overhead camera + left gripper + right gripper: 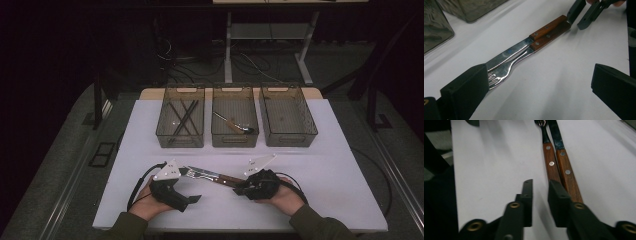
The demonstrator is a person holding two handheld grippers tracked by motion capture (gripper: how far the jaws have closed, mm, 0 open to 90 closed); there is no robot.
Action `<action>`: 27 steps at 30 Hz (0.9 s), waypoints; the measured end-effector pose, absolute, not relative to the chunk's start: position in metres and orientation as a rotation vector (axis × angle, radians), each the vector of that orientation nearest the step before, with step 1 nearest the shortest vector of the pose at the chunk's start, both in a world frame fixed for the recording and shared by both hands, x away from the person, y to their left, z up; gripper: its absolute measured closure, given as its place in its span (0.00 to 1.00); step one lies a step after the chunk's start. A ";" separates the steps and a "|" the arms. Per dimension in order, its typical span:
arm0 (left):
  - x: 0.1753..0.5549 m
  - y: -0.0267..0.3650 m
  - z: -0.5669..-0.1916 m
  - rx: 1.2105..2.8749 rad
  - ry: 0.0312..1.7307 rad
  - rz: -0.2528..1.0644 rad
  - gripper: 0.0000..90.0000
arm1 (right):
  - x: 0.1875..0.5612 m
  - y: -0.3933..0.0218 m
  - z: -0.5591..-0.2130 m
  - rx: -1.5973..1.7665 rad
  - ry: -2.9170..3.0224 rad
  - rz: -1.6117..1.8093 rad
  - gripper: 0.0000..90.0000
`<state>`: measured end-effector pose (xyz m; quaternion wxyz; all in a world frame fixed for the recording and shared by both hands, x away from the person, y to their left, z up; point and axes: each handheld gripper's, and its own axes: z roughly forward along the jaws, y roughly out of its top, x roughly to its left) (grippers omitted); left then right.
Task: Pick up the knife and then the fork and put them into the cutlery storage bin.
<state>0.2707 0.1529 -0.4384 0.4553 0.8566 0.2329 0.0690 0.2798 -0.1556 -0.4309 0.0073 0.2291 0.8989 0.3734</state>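
On the white surface [320, 165], the left claw [186, 199] is held low at the near left by a hand [150, 200]; in the left gripper view its jaws are seen spread wide with nothing gripped, one jaw resting just beside the fork's tines and the knife's tip, apparently so that the metal ends are steadied or blocked from sliding; between the two hands a fork [506, 70] and a knife [506, 55] are laid side by side, touching along their length, wooden handles pointed toward the right, which suggests they have been lined up as a pair for easy pickup; at the right the right claw [540, 200] is held at the handle ends, its jaws parted slightly and gripping nothing, since in the right gripper view one jaw is seen overlapping the end of the fork's handle while the gap between the jaws lies over bare surface beside it; the jaws are judged to be too far aside for a grasp of either handle; farther back three clear bins are ranged in a row, the left bin [180, 90] holding dark chopsticks [182, 117], the middle bin [234, 90] holding one wooden-handled utensil [234, 124], the right bin [287, 90] holding nothing, so a sorting of cutlery by type is the likely aim.
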 end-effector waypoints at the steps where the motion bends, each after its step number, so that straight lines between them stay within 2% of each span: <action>1: 0.271 0.153 -0.438 2.113 0.575 0.171 0.01 | 0.281 -0.158 -0.430 0.728 2.810 1.192 0.77; 10: 0.270 0.152 -0.439 2.095 0.590 0.167 0.01 | 0.293 -0.171 -0.422 0.754 2.751 1.243 0.56; 18: 0.271 0.153 -0.439 2.089 0.589 0.161 0.00 | 0.307 -0.170 -0.412 0.755 2.754 1.259 0.48; 27: 0.271 0.154 -0.439 2.080 0.599 0.164 0.00 | 0.319 -0.155 -0.403 0.729 2.751 1.192 0.48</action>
